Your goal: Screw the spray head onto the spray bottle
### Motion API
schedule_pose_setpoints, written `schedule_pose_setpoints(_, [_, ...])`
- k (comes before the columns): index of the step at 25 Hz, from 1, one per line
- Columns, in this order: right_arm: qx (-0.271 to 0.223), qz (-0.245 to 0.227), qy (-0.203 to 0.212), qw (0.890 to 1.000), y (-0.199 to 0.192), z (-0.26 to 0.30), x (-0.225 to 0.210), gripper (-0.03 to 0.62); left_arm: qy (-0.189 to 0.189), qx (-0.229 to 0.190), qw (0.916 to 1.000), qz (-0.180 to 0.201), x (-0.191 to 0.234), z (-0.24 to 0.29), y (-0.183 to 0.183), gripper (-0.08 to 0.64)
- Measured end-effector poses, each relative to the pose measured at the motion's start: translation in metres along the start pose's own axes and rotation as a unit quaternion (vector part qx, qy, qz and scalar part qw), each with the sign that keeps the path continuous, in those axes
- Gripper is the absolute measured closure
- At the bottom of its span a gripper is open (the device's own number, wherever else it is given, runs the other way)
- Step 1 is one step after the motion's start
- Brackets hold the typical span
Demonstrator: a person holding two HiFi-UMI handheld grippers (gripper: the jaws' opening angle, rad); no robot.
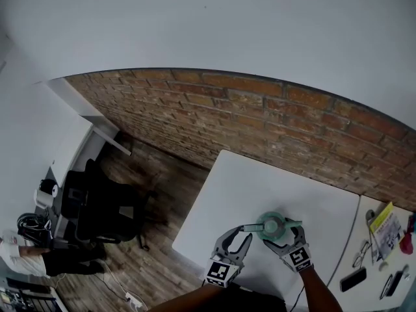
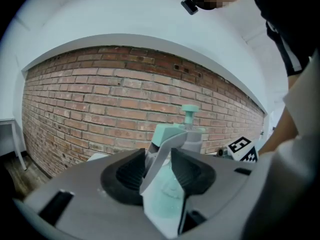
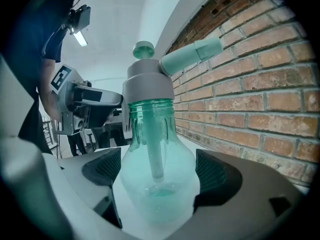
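A translucent green spray bottle [image 1: 273, 227] stands on the white table [image 1: 260, 187], with a grey spray head [image 3: 147, 86] seated on its neck and the teal nozzle [image 3: 192, 54] pointing toward the brick wall. My right gripper [image 3: 159, 176] is shut on the bottle's round body [image 3: 157, 179], a pad on each side. My left gripper [image 2: 163, 169] is shut on the spray head's grey trigger lever [image 2: 160, 161]. In the head view the left gripper [image 1: 242, 234] reaches in from the left and the right gripper [image 1: 285, 236] from below.
A brick wall [image 1: 273, 119] runs behind the table. A second table at the right holds a yellow booklet [image 1: 385, 226], a phone [image 1: 352, 279] and small items. A black office chair [image 1: 104, 207] and a desk stand on the wooden floor at the left.
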State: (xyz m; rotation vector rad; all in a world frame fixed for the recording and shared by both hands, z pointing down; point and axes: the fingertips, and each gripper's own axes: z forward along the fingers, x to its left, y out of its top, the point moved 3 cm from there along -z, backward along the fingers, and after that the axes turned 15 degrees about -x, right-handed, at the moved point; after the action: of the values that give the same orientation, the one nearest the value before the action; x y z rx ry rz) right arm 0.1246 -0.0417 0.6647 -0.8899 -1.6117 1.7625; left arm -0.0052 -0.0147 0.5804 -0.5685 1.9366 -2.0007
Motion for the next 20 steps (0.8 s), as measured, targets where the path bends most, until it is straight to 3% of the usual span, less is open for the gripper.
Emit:
schedule_pose_setpoints(3, [0.001,0.000,-0.002,1.000,-0.001,0.000,0.000,0.124,0.000,-0.005,0.9999,0.011,-0.002,-0.007,0.003,0.400])
schedule_pose_setpoints(6, [0.003,-0.001,-0.005,1.000,-0.002,0.002,0.001,0.124,0.014,-0.010,0.9997,0.019,0.002,-0.008,0.008,0.531])
schedule_pose_setpoints(7, [0.003,-0.002,-0.007,1.000,-0.001,0.002,0.000,0.124,0.019,-0.009,0.9997,0.013,0.003,-0.006,0.009,0.546])
schedule_pose_setpoints(15, [0.008,-0.005,-0.007,1.000,0.003,0.003,0.003,0.123,0.025,0.000,0.9997,0.008,0.022,0.013,0.000,0.549])
schedule_pose_setpoints(20, [0.011,-0.006,-0.006,1.000,0.005,0.003,0.004,0.124,-0.001,0.004,1.0000,-0.006,0.027,0.034,0.001,0.549])
